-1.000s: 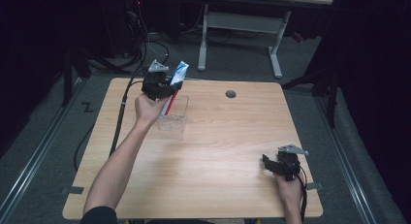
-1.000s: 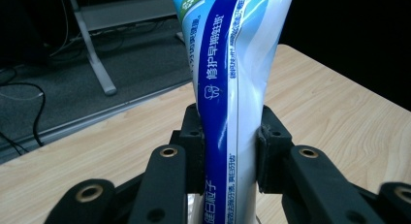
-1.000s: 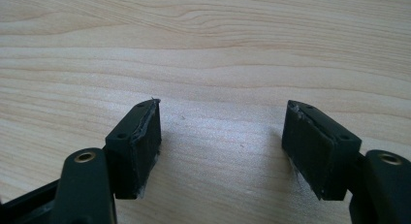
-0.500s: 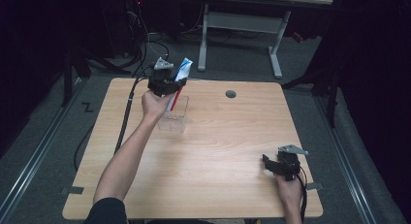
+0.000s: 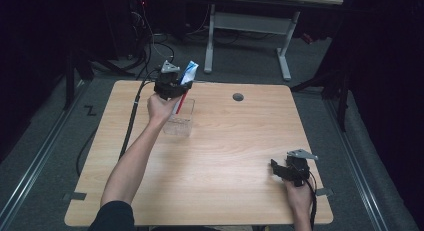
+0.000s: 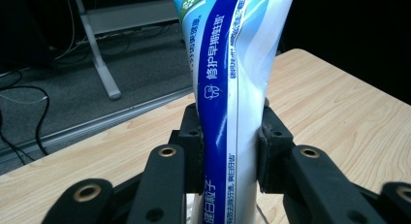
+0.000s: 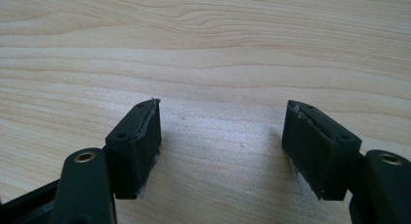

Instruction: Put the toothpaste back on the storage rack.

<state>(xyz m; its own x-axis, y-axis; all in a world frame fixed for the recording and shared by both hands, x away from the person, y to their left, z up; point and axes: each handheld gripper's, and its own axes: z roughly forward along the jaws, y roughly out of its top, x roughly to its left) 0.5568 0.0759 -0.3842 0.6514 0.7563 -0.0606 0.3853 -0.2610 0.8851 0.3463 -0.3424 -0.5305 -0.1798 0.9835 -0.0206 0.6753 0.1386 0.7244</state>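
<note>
Left hand-held gripper (image 5: pixel 172 86) up at far left part of wooden surface (image 5: pixel 225 156) in high view, clamped on blue-and-white toothpaste tube (image 5: pixel 188 72). Tube sticks up and leans right past the jaws, red lower end (image 5: pixel 181 104) dipping into clear plastic container (image 5: pixel 179 122) just below. Container sits on surface, right beside left hand (image 5: pixel 159 107). Round cable hole (image 5: pixel 238 97) farther right, well apart. Right hand-held gripper (image 5: pixel 278 168) low at near right corner, well away from tube, grey plate on top.

Left gripper view: tube (image 6: pixel 232 83) upright between both black pads, pinched in at the grip line, blue band with white print facing camera. Pads pressed tight on both sides. Surface edge and grey floor behind, white desk leg (image 6: pixel 94 54) beyond.

Right gripper view: right hand-held gripper (image 7: pixel 220 132) jaws spread wide apart, bare wood grain between pads, held close above surface (image 7: pixel 218 40).
</note>
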